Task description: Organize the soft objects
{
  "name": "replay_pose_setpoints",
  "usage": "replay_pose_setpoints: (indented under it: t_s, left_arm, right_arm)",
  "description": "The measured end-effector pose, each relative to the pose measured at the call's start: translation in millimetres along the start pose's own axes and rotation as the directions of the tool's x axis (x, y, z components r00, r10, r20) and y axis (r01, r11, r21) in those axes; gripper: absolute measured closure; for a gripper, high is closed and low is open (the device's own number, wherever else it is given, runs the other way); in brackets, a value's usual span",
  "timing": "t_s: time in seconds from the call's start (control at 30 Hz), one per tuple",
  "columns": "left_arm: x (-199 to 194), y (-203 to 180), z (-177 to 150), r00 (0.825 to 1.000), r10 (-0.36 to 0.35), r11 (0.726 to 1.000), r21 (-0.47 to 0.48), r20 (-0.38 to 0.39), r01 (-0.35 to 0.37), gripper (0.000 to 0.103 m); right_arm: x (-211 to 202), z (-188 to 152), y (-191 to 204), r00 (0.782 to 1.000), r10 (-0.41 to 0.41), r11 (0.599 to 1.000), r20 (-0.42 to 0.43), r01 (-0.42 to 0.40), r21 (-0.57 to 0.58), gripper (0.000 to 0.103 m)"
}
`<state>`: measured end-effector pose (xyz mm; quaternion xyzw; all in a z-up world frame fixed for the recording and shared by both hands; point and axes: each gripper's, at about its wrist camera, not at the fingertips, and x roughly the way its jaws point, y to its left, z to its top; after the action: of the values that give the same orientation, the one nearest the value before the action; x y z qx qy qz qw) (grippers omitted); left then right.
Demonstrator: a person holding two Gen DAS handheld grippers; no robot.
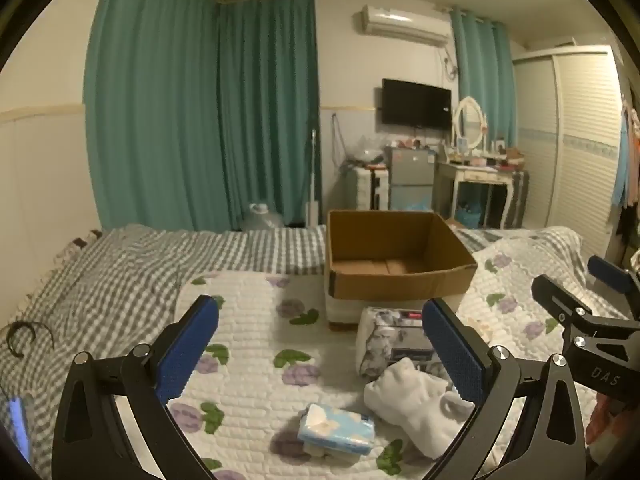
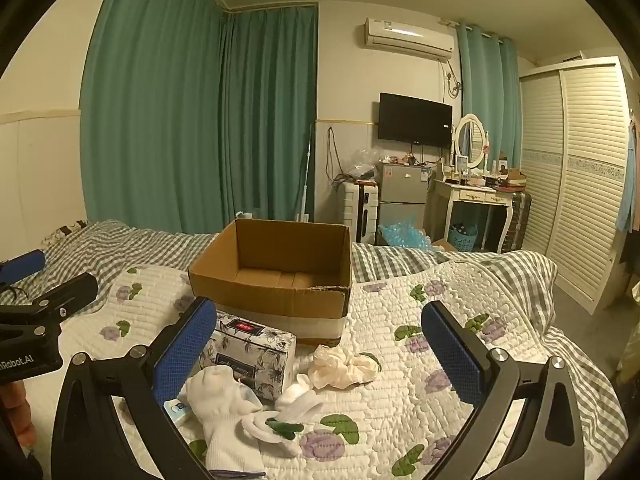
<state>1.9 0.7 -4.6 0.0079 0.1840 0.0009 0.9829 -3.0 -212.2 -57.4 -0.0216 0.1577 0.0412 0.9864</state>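
I am holding both the left gripper (image 1: 320, 354) and right gripper (image 2: 320, 354) wide open and empty, the white sock (image 2: 224, 416) lying nearest the cardboard box (image 2: 276, 280), toward the right gripper's left jaw.

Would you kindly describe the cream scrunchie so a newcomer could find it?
Start at the cardboard box on the floral quilt. Just before its right corner lies the scrunchie: a ruffled cream ring, unlike the smooth white socks and floral tissue box to its left.

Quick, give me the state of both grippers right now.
Left gripper: open, fingers wide apart, holding nothing.
Right gripper: open, fingers wide apart, holding nothing.
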Motion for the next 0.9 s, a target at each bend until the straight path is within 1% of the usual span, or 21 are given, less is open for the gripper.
replay_pose_setpoints:
  t_s: [0.9]
  left_arm:
    - [-1.7,0.5,2.4,1.000,0.003,1.000,0.001,-0.006,-0.003,0.000]
  right_arm:
    - [1.8,2.4,0.7,1.000,0.001,1.000,-0.011,-0.001,0.008,0.000]
